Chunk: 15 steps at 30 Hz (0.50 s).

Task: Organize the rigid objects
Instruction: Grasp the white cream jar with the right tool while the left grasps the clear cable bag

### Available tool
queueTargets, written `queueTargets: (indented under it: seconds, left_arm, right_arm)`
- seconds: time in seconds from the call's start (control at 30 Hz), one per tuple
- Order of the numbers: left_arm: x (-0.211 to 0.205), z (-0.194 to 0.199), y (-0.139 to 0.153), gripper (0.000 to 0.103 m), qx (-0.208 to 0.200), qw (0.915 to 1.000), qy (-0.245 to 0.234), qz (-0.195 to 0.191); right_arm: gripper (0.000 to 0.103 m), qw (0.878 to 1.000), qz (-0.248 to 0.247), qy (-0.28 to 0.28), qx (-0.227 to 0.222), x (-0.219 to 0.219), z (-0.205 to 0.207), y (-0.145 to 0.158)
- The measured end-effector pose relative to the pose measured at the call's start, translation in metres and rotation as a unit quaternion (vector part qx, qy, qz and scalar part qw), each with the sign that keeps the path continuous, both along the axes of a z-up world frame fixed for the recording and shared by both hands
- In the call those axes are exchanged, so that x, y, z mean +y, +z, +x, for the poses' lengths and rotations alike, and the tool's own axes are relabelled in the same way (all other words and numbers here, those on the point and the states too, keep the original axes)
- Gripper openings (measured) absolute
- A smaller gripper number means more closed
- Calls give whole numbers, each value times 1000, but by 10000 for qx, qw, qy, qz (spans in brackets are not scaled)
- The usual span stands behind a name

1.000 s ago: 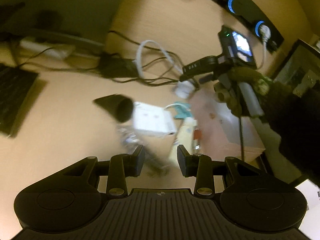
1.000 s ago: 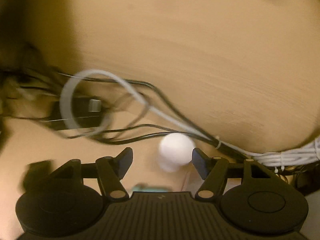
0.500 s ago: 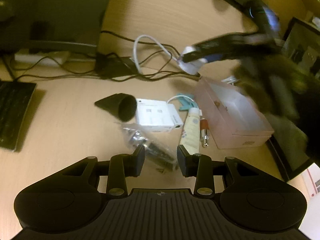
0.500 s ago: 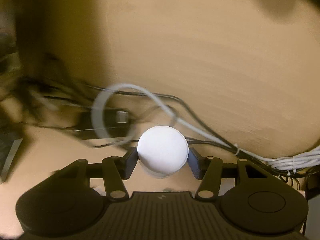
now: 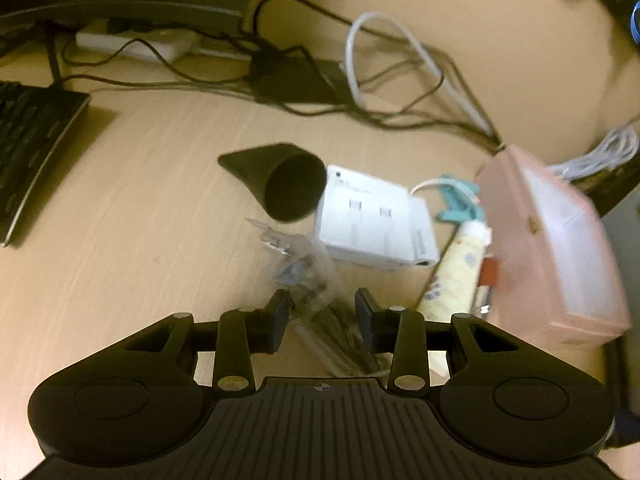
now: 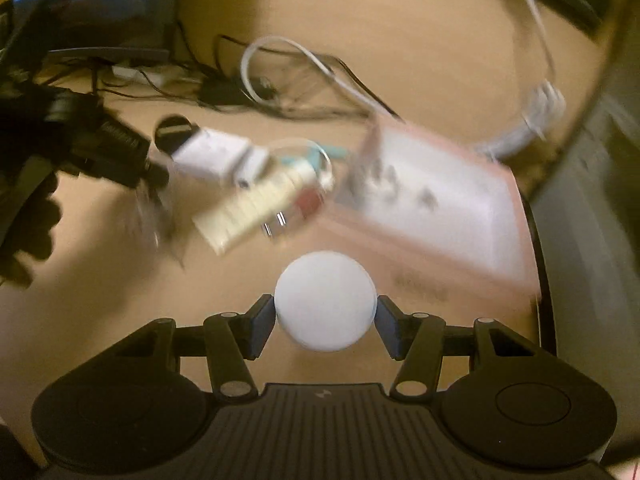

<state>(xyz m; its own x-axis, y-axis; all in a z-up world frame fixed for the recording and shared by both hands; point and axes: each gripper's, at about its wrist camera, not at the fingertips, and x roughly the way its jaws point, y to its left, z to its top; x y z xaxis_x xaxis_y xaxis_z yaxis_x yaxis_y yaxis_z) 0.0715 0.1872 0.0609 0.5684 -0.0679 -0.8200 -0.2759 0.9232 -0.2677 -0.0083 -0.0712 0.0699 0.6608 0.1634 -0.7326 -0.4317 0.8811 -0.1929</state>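
Matte white and round, the smooth cap [image 6: 326,300] sits clenched between the right gripper [image 6: 326,322] fingers, low centre of the right wrist view, just before the blurred pink translucent box [image 6: 440,208]. Lower centre of the left wrist view, the left gripper [image 5: 322,322] stands parted around a crinkled clear plastic bag [image 5: 308,276] on the pale woodgrain desk [image 5: 120,220]; a black cone-shaped nozzle [image 5: 286,184] and flat white carton [image 5: 372,224] lie beyond.

White ball [image 6: 326,300] now claw-held (right) [image 6: 326,322].

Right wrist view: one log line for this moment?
right hand-held gripper: shut on white round object | pink box: ahead, open | left hand-held gripper: open over plastic bag
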Motion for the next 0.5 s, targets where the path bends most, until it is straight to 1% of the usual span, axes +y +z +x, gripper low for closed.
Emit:
queueTargets:
  seconds: [0.03,0.07,0.13,0.23,0.27,0.33,0.4,0.5]
  left_arm:
    - [-4,3,-2,45,19,10000,-22,90]
    - [-9,4,-3,45,4,9996,-58,262]
    - [-19,8,-4,45,17,9984,-127,545]
    - [-32,6,-5,40,-11,9963,-229,830]
    - [-35,3,-5,37,-25,9960,-271,850]
    - [-42,-4,-6,36,-32,9960,-383,812]
    - [-50,-17,-6,31,-51,9960,-518,723]
    - [-61,-38,-5,31,-21,9948,-725,715]
  right_arm:
    - [54,9999,40,-79,53,-10,-2,-3]
    - [54,9998,57,-155,99,-16,-5,-6]
    - [53,9996,-17,-275,70,-25,-8,-13]
    - [52,9998,-45,-207,-44,-35,-20,-19]
    - [52,9999,-24,-159,-58,-38,-23,-20]
    - [52,9999,17,-44,-100,-42,-23,-23]
    - [52,9998,42,77,-184,-44,-22,-24]
    - [52,9992,70,266,-280,-45,-20,-24]
